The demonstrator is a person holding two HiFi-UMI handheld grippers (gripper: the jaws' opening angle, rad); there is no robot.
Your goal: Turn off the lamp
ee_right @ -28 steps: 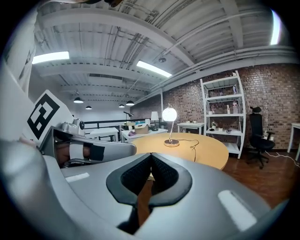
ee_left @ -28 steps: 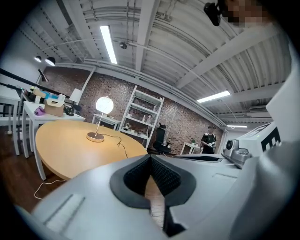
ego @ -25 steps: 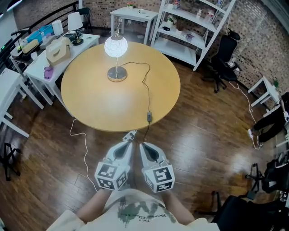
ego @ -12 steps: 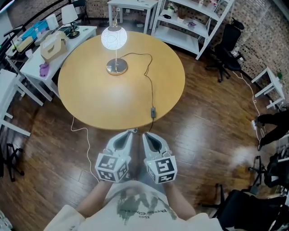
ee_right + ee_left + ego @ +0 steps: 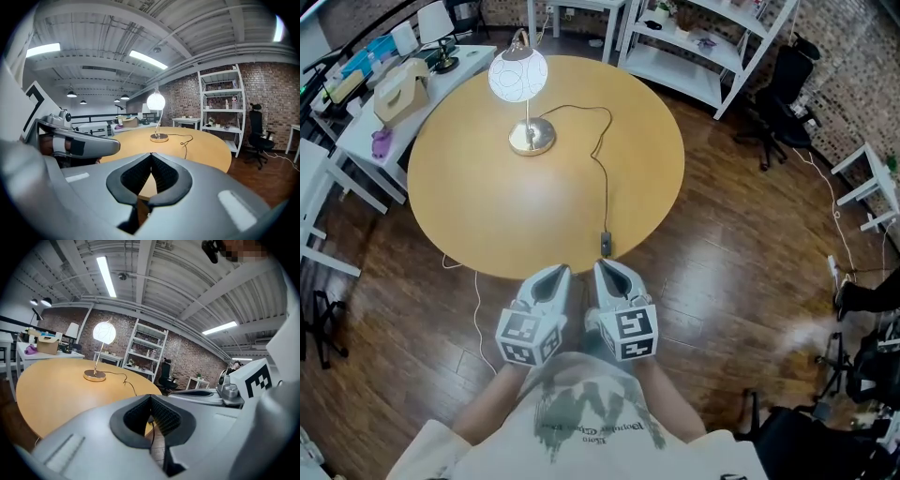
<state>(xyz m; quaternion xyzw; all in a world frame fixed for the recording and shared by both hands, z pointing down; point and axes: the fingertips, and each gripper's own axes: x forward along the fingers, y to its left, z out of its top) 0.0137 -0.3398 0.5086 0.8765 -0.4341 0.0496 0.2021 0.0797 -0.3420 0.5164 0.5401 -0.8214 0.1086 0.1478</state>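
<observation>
- The left claw and the right claw are hovering side by side just short of the worktop's near rim. Each has its jaws pressed together with nothing between them.
- A small dark block, likely an inline switch, is lying on the cord at the worktop's near edge, just ahead of the right claw. That claw is looking like the handier one.
- The cord is running from there across the round worktop to the lamp. The lamp is standing upright on the far side with its globe glowing, so the task is not yet done.
- For a clean press, the right claw should be coming straight down on the block with its closed tip, so the block is not skidding off the edge.
- The left claw could be pinning the cord just beside it.
- Watching the globe is the check.
</observation>
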